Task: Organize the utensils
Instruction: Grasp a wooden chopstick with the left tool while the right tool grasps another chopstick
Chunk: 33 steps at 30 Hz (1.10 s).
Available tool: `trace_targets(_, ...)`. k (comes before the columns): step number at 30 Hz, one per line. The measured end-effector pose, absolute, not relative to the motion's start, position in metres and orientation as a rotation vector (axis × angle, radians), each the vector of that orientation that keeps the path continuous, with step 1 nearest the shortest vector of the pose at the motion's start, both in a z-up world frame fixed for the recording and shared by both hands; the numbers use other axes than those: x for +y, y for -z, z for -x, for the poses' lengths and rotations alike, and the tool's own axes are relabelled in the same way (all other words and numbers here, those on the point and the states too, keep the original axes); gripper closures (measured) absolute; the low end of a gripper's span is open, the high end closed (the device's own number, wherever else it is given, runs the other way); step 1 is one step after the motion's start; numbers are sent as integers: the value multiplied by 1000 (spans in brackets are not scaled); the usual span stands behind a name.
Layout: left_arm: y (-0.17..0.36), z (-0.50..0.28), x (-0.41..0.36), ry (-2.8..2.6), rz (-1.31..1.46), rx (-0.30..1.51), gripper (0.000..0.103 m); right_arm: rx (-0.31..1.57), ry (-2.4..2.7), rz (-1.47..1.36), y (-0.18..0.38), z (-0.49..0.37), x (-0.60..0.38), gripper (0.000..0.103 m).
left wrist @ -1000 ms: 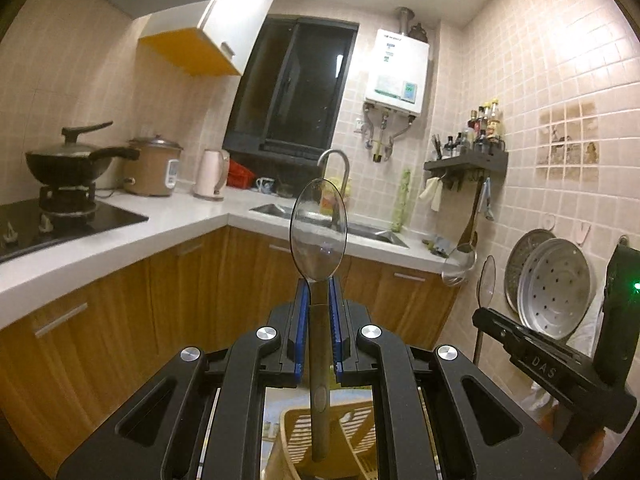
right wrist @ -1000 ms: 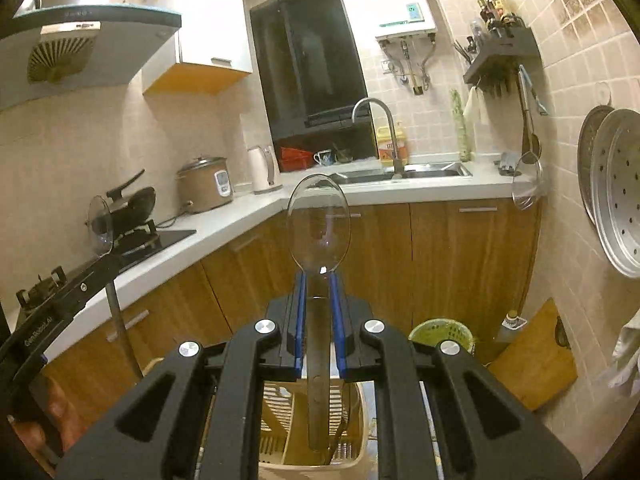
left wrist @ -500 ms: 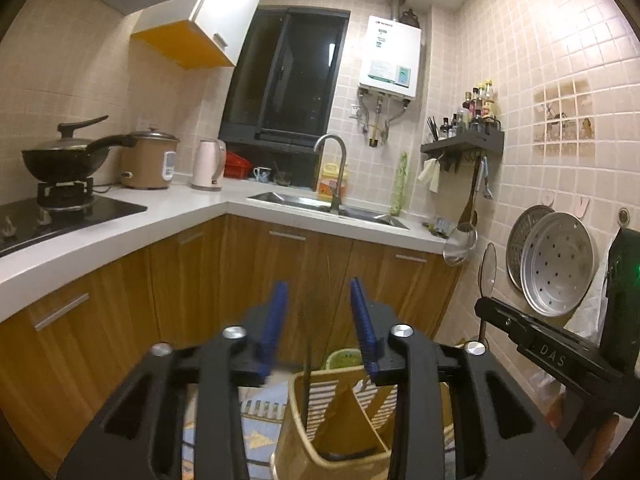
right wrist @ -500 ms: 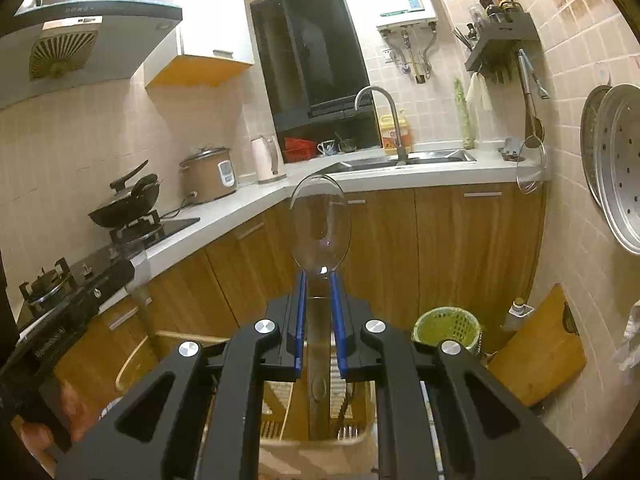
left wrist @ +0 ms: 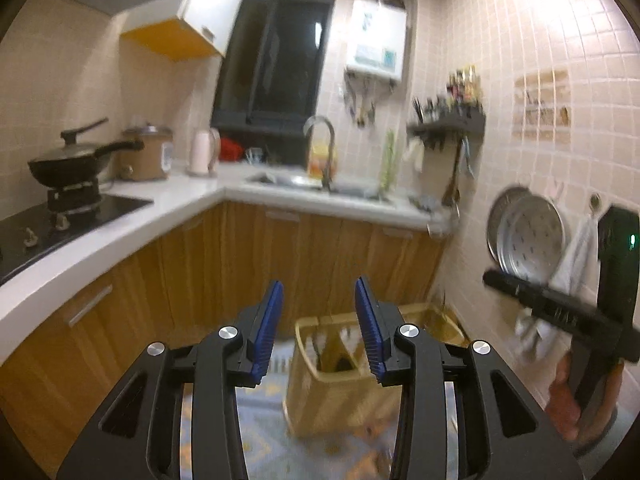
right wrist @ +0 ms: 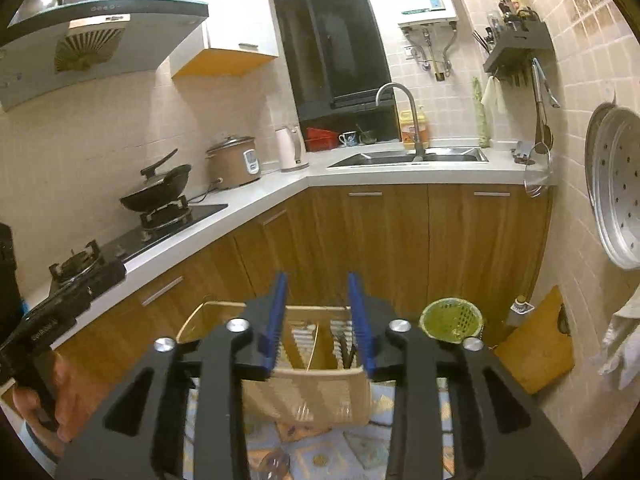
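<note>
Spoons have left both my grippers: a second ago each clamped one, now left gripper and right gripper gape empty over the beige utensil basket, so both drops look done.

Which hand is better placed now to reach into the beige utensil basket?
Right, probably. The right gripper is open directly above the utensil basket, framing its compartments. The left gripper, also open, sits off to the basket's left.
</note>
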<state>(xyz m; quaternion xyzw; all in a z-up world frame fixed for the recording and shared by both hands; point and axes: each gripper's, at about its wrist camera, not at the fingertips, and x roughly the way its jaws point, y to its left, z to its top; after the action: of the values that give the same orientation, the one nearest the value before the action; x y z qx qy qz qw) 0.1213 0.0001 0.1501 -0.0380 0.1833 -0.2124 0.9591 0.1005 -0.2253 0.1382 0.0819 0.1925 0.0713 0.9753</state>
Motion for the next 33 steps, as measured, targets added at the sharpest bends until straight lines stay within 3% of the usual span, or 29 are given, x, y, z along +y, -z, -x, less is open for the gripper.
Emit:
trace_targets(4, -157, -111, 7, 481, 77, 499, 65, 427, -112, -127, -160, -74, -227, 73)
trace_targets(8, -136, -102, 3, 502, 34, 681, 65, 594, -122, -146, -154, -72, -231, 73)
trace_targets(16, -41, -96, -19, 522, -63, 1007, 65, 1077, -125, -178, -50, -94, -229, 73)
trace_targets(20, 2, -95, -33, 535, -124, 1154, 71, 1269, -132, -222, 6, -100, -233, 73)
trace_targets(33, 31, -85, -37, 459, -272, 1146, 76, 1306, -131, -218, 39, -96, -238, 73)
